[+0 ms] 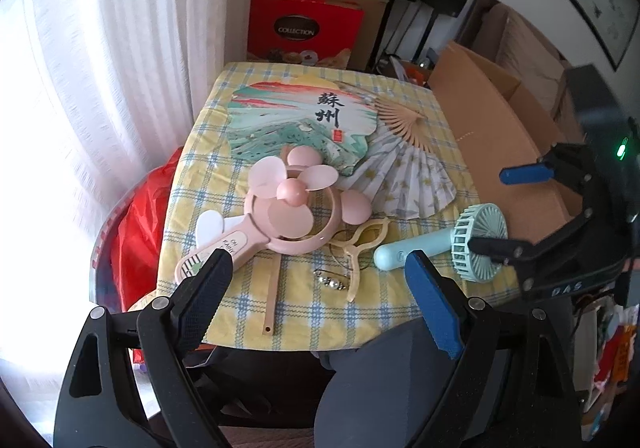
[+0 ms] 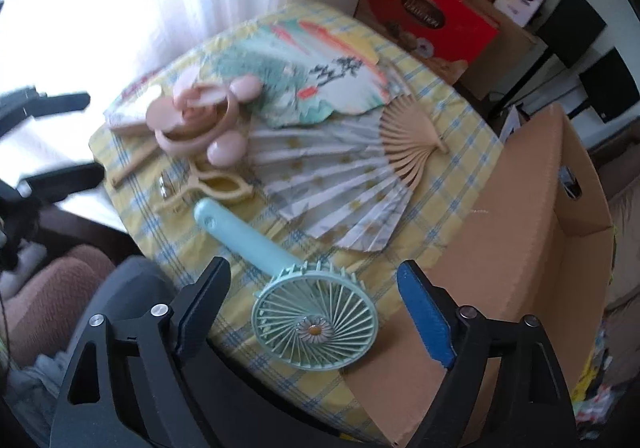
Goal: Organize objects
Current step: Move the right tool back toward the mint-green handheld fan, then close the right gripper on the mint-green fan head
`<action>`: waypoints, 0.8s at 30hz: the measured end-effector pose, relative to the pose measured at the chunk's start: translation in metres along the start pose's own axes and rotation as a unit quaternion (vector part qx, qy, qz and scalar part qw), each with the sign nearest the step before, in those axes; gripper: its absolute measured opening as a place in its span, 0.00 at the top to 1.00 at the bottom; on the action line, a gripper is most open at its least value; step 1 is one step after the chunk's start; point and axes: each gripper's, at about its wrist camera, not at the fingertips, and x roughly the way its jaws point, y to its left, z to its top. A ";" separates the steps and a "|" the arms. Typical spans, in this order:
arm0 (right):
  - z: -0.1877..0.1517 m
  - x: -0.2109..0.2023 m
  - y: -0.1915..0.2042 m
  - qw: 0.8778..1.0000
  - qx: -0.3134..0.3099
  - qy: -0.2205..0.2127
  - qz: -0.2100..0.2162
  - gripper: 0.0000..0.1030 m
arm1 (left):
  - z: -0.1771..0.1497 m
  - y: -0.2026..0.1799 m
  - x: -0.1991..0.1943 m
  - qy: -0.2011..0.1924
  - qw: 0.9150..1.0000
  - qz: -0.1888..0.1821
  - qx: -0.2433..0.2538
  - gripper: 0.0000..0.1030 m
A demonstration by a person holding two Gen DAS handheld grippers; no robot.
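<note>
Cardboard box [image 2: 520, 232] waits open at three o'clock of the checked table [image 2: 452, 120], and the mint handheld fan [image 2: 316, 322] lies by it, handle running toward eleven o'clock, head nearest. Right gripper [image 2: 316, 302] straddles that head with jaws spread, nothing pinched; next it looks to need closing and lifting boxward, while the left gripper [image 1: 316, 280] hovers wide and empty.

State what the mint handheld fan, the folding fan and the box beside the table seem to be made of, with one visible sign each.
Mint handheld fan: likely plastic, smooth moulded grille. Folding fan: pleated paper or fabric leaf, tan ribs probably bamboo. Box: corrugated cardboard, matte brown with raw-cut edges.
</note>
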 end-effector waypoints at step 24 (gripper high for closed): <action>-0.013 0.064 0.013 0.993 -0.037 0.107 -0.039 0.13 | -0.006 0.001 0.012 0.013 1.000 -0.011 -0.003 0.16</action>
